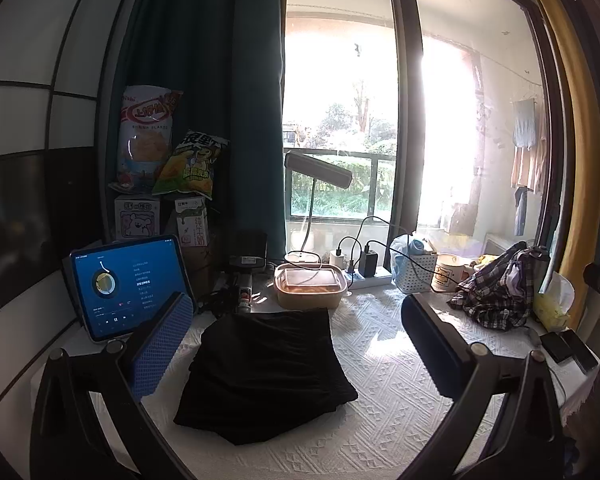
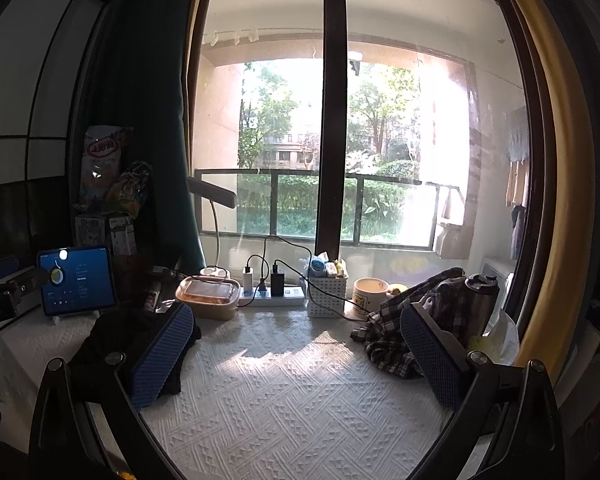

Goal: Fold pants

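The left gripper [image 1: 296, 350] is held level above the white textured tablecloth [image 1: 384, 412], pointing toward the window, its two fingers spread wide and holding nothing. Its blue-padded left finger [image 1: 160, 350] stands in front of the tablet [image 1: 122, 284], and its right finger [image 1: 436, 348] sits over bare cloth.

The black pants [image 1: 266, 374] lie between those fingers in the left wrist view, already folded into a compact, roughly rectangular stack flat on the tablecloth. The stack's long axis runs away from the camera toward the window, the near end flaring wider and the far end stopping just short of a lidded food container [image 1: 310, 285]. Neither finger touches the fabric.

The right gripper [image 2: 298, 354] is also held level and facing the window, jaws wide apart and empty, over the sunlit middle of the cloth. In its view the pants show as a dark mass at the left, partly hidden behind the left finger [image 2: 162, 354]; part of the left gripper's frame appears at the far left edge. Its right finger [image 2: 432, 356] stands in front of a crumpled plaid garment [image 2: 396, 340] that lies in a heap on the right of the table, beside a steel flask [image 2: 480, 304]. Along the window edge stand a power strip [image 2: 272, 298], a white basket [image 2: 327, 294] and a mug [image 2: 370, 294].
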`<action>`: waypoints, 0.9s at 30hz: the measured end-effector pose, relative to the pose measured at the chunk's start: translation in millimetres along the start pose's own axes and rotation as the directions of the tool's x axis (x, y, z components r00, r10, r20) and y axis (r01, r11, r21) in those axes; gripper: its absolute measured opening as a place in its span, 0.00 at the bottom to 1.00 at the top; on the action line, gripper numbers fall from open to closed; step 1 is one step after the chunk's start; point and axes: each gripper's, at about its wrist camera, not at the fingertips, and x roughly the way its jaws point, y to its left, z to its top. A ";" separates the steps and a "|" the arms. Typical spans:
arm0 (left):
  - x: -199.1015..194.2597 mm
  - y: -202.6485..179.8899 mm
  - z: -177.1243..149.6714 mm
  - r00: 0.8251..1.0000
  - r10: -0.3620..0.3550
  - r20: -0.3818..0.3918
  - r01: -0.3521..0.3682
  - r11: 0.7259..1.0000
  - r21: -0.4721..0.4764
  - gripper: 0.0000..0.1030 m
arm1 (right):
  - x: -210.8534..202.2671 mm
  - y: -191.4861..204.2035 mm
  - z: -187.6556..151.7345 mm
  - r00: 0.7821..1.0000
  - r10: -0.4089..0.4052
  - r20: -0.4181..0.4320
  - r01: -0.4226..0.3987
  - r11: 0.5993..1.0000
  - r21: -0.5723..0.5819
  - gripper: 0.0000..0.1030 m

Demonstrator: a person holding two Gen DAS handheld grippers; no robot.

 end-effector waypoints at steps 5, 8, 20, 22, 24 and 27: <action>3.2 -0.7 0.6 1.000 -0.010 -0.006 0.010 1.000 0.006 1.00 | 2.8 -2.3 -0.9 1.000 -0.001 -0.006 0.001 1.000 0.001 1.00; 5.2 -0.9 0.7 1.000 -0.013 -0.010 0.013 1.000 0.007 1.00 | 3.9 -2.8 -1.4 1.000 -0.001 -0.008 0.001 1.000 0.001 1.00; 6.2 -1.8 1.0 1.000 -0.017 -0.011 0.017 1.000 0.007 1.00 | 4.8 -4.2 -2.2 1.000 -0.005 -0.010 0.005 1.000 0.002 1.00; 5.7 -1.7 0.7 1.000 -0.017 -0.010 0.017 1.000 0.007 1.00 | 5.5 -4.5 -2.7 1.000 -0.006 -0.011 0.006 1.000 0.003 1.00; 5.8 -1.8 0.6 1.000 -0.017 -0.010 0.017 1.000 0.008 1.00 | 5.6 -4.9 -3.0 1.000 -0.005 -0.013 0.005 1.000 0.002 1.00; 5.1 -2.6 0.4 1.000 -0.017 -0.012 0.017 1.000 0.009 1.00 | 5.5 -4.3 -3.3 1.000 -0.003 -0.014 0.003 1.000 -0.001 1.00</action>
